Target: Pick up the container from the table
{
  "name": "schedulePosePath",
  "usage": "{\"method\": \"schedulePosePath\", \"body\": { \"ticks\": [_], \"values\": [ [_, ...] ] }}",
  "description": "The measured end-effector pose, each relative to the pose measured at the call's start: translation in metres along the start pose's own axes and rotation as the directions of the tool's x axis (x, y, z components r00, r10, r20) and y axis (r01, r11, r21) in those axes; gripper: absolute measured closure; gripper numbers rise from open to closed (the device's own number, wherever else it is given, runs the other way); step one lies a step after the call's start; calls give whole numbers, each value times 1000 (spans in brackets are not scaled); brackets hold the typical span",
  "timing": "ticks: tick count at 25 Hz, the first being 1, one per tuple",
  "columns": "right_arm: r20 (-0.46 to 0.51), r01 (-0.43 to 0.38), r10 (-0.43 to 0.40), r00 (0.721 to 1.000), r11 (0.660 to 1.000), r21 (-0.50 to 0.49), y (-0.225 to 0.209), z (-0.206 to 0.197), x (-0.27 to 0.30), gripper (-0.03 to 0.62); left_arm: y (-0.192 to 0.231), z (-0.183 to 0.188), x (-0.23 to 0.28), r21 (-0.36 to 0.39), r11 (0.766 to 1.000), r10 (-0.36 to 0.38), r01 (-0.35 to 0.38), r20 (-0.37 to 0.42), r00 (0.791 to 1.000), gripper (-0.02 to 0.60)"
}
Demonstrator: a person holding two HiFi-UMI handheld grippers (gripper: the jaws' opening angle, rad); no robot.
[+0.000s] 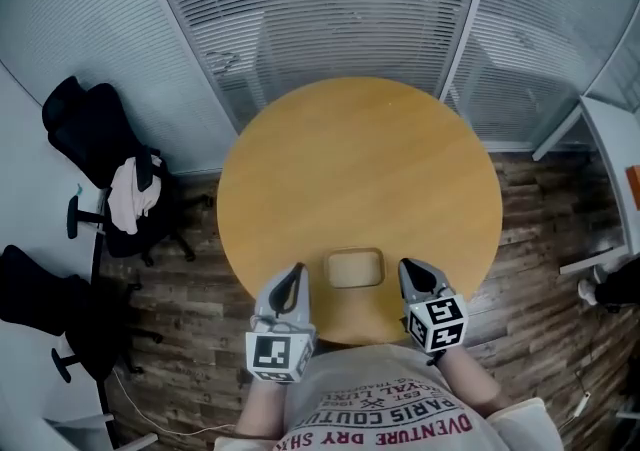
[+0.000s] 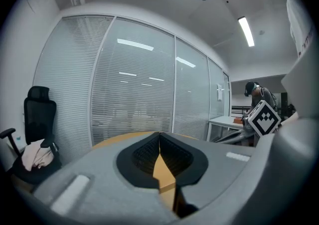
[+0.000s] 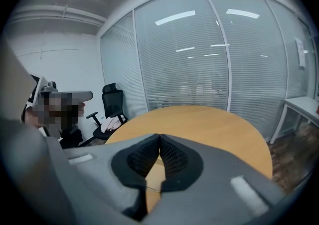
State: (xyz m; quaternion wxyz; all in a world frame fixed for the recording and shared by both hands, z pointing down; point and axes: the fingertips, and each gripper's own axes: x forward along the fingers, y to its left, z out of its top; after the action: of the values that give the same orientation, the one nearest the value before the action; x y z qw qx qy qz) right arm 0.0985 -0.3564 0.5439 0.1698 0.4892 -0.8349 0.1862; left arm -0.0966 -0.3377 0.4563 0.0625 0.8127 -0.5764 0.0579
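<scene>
- Step in hand: approach. Nothing is grasped yet; both grippers flank the container [image 1: 355,268] without touching it.
- Left gripper [image 1: 296,273], at the container's 8 o'clock: fingers closed tip to tip, nothing between them.
- Right gripper [image 1: 408,268], at its 4 o'clock: fingers likewise closed and empty.
- Next move, by judgement: open the fingers, then close on a container wall or rim.
- Container: shallow, rounded-rectangular, pale tan, apparently empty, sitting at the table's [image 1: 360,159] 6 o'clock edge.

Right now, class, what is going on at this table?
A person holds a tool in each hand at the near edge of a round wooden table. The left tool and right tool flank a shallow container, both shut and empty. The container sits on the table, untouched, not yet picked up.
</scene>
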Motion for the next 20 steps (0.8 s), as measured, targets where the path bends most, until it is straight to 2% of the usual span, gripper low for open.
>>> {"method": "schedulePosePath", "body": {
  "ticks": [3, 9, 10, 11, 12, 17, 20],
  "values": [
    [-44, 29, -28, 999, 999, 23, -4, -3, 17, 591, 16, -4, 12, 22, 1000, -9, 9, -2, 1000, 574],
    [-194, 54, -53, 980, 999, 1, -14, -37, 64, 589, 44, -15, 35, -12, 999, -38, 38, -1, 999, 574],
    [-228, 52, -50, 972, 999, 2, -17, -46, 71, 570, 47, -15, 39, -19, 999, -39, 39, 0, 999, 574],
    [-261, 51, -48, 964, 999, 4, -18, -56, 78, 504, 51, -16, 41, -25, 999, -38, 38, -1, 999, 574],
    [-291, 52, -49, 955, 999, 5, -20, -65, 84, 490, 54, -19, 44, -26, 999, -35, 35, -7, 999, 574],
    [-402, 73, -61, 914, 997, 14, -35, -102, 105, 475, 63, -40, 57, 4, 1000, -30, 30, -47, 998, 574],
    [-484, 77, -30, 874, 994, 79, -40, -126, 120, 476, 68, -48, 62, -6, 1000, -30, 29, -64, 998, 574]
  ]
}}
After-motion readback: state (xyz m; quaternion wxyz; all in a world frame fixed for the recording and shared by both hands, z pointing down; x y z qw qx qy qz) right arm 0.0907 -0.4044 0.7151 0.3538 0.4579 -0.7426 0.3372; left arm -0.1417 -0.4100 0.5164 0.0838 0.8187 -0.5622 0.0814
